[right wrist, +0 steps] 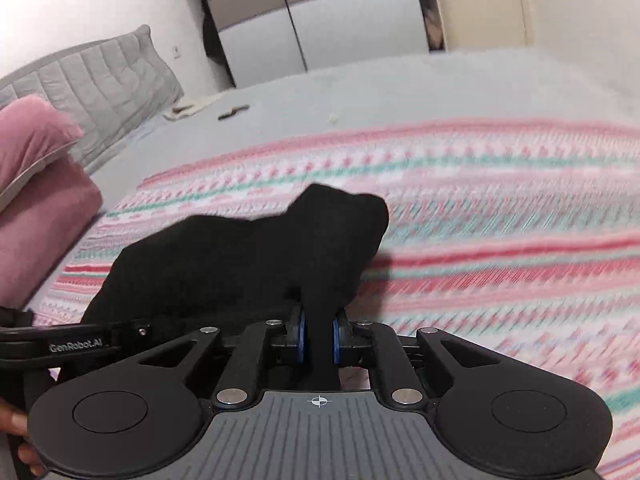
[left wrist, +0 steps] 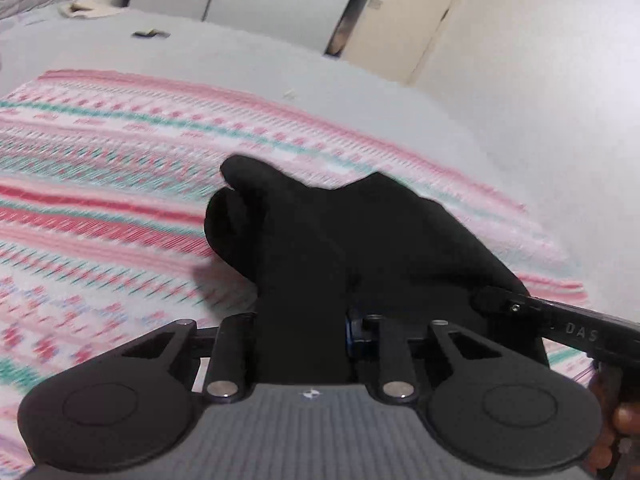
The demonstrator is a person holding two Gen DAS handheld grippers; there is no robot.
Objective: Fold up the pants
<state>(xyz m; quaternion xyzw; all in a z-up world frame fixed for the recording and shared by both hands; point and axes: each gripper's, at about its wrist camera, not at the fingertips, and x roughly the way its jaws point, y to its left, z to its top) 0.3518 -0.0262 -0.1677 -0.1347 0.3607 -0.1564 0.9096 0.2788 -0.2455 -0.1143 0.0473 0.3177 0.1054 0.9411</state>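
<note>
Behind everything there's a grey bedsheet-covered bed [right wrist: 400,88] with a pale wardrobe [right wrist: 320,12] at the far end. On the near half sits a pink, white and teal striped knitted blanket [right wrist: 500,220], and I've got the black fabric pants [right wrist: 240,256] bunched up on it, lifted at two spots. A pink velvet pillow [right wrist: 28,136] is off to the left. My right gripper [right wrist: 319,340] is clamped on a pinch of the pants. My left gripper [left wrist: 304,336] is clenched on another thick fold of them.
</note>
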